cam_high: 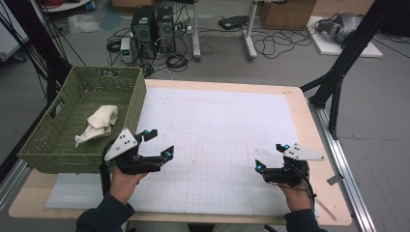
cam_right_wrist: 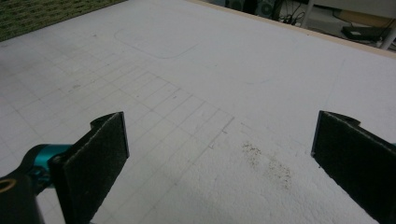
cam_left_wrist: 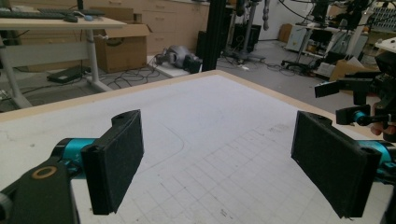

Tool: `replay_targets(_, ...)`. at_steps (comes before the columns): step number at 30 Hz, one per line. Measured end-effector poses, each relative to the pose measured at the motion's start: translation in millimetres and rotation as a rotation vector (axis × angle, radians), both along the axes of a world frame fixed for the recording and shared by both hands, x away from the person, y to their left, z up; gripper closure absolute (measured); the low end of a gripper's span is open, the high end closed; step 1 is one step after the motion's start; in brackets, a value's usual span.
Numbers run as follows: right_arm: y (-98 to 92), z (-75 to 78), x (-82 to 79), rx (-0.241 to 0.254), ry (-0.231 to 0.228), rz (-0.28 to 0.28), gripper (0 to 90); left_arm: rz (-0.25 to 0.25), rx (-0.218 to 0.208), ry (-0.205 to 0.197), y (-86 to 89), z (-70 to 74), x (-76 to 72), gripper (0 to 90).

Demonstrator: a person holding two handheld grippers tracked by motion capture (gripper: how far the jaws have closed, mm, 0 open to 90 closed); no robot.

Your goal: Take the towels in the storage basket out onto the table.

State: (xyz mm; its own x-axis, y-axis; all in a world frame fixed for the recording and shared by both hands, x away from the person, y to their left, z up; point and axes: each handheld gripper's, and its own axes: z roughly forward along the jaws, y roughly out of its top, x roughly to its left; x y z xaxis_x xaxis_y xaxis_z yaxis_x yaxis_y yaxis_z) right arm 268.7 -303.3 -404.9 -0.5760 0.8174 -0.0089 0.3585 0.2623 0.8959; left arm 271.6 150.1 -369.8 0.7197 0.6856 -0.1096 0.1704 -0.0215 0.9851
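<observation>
The cloth (cam_high: 98, 123) lies crumpled inside the green basket (cam_high: 133, 94) at the table's left edge, resting on the basket floor toward its near half. Its long axis runs from about 7 o'clock to 1 o'clock in the high view, a thin tail pointing down to 7. From the left gripper (cam_high: 156, 143) it sits at roughly 10 o'clock, just over the basket's near wall, so the left hand is clearly the nearer one. The right gripper (cam_high: 271, 156) hovers well apart at the mat's (cam_high: 227, 125) right side. Both sets of jaws stand wide and hold nothing.
</observation>
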Motion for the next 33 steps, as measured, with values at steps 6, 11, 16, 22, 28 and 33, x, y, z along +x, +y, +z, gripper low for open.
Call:
replay_targets(6,0.4,0.5,-0.5,0.003,-0.003,0.002,3.1,-0.011,-0.023,-0.002,9.9,17.9,5.3,17.3)
replay_targets(11,2.0,0.2,0.0,0.004,0.002,0.01,3.2,-0.005,-0.037,-0.015,21.4,34.6,11.3,17.3)
replay_targets(16,3.0,0.4,0.5,0.009,0.001,0.013,3.2,0.021,-0.019,-0.024,43.4,53.3,21.3,17.6)
replay_targets(22,3.7,0.6,0.0,0.008,-0.002,0.013,3.2,0.055,-0.031,-0.029,63.5,63.3,27.0,17.8)
replay_targets(28,5.0,0.3,0.1,0.009,0.004,0.016,3.1,0.088,0.006,-0.02,85.3,67.8,36.0,18.3)
replay_targets(33,5.2,-0.7,1.0,0.002,0.008,0.017,3.1,0.155,0.038,-0.001,115.2,69.0,50.0,18.9)
